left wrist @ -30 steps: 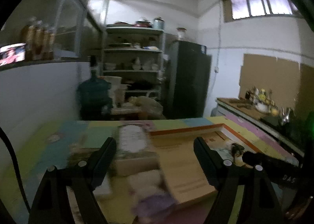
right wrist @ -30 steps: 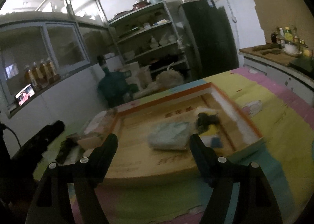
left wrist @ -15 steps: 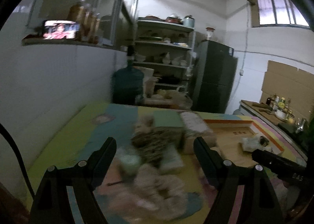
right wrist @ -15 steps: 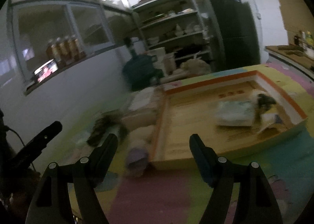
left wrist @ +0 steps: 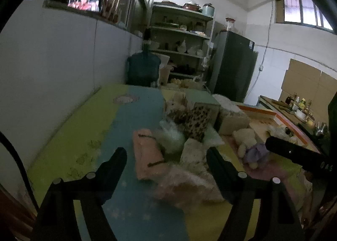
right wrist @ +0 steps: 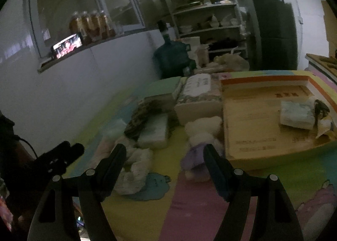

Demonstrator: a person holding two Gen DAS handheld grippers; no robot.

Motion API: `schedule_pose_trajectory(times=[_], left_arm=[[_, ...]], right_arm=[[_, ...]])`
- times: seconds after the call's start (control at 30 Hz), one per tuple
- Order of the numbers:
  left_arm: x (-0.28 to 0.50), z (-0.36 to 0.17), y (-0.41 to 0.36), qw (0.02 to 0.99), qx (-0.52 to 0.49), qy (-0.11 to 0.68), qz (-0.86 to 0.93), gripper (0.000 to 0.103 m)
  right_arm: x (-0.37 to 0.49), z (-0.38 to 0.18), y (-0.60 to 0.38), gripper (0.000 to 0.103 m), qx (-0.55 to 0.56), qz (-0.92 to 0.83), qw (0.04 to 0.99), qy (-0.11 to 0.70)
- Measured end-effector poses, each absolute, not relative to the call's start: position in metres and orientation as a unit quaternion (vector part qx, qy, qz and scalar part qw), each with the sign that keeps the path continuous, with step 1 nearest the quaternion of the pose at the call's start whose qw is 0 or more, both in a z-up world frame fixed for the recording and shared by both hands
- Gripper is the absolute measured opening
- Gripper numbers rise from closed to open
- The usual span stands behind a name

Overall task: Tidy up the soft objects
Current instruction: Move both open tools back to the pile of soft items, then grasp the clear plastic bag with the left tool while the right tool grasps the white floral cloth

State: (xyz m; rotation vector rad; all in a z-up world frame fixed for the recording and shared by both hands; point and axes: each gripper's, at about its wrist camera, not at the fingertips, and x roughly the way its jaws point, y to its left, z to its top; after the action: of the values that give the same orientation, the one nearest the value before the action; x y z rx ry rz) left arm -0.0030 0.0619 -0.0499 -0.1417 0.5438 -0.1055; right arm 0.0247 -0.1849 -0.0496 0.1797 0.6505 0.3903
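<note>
Left gripper (left wrist: 166,156): fingers spread, holding nothing, poised over the near edge of the soft pile.
Right gripper (right wrist: 164,155): fingers spread, empty, near the purple plush (right wrist: 194,156).
Soft pile, on the table (left wrist: 69,135), left of the wooden tray (right wrist: 263,127): pink pouch (left wrist: 146,156), white fluffy cloth (left wrist: 193,152), spotted fabric (left wrist: 197,120), cream plush (left wrist: 245,137).
Wooden tray: already holds a pale folded packet (right wrist: 297,113) and a dark item (right wrist: 321,108) at its far right end.
Step judged: choosing the next soft item. Advice: take the outermost piece, pinch a thick fold at its middle, lift straight clear of its neighbours.
Change: half a second earlier the left view showed the pile farther off and blurred; the pile now lies nearer the fingers, and the right view has swung leftward, away from the tray.
</note>
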Motion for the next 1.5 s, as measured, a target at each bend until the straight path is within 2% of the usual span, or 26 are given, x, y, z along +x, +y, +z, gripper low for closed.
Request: schedule_pose_trajectory(times=[0.8,0.9,1.4,1.43,1.5], left_arm=[[0.014,-0.101,0.058,0.921,-0.143,0.327,-0.155,0.072],[0.011,-0.100,0.056,0.923,-0.145,0.315,-0.168,0.053],[-0.018,-0.072,0.075,0.953,-0.086,0.263,-0.123,0.051],[-0.019,-0.070,0.077,0.956,-0.078,0.260,-0.112,0.051],[-0.021,-0.067,0.080,0.961,-0.065,0.252,-0.098,0.051]], right_arm=[[0.033,-0.057,-0.157,0.077,0.057,0.200,0.916,0.344],[0.033,-0.058,-0.154,0.077,0.055,0.203,0.914,0.346],[0.053,-0.082,-0.128,0.077,0.071,0.230,0.890,0.386],[0.055,-0.085,-0.126,0.075,0.069,0.227,0.890,0.389],[0.059,-0.092,-0.122,0.056,0.062,0.217,0.889,0.398]])
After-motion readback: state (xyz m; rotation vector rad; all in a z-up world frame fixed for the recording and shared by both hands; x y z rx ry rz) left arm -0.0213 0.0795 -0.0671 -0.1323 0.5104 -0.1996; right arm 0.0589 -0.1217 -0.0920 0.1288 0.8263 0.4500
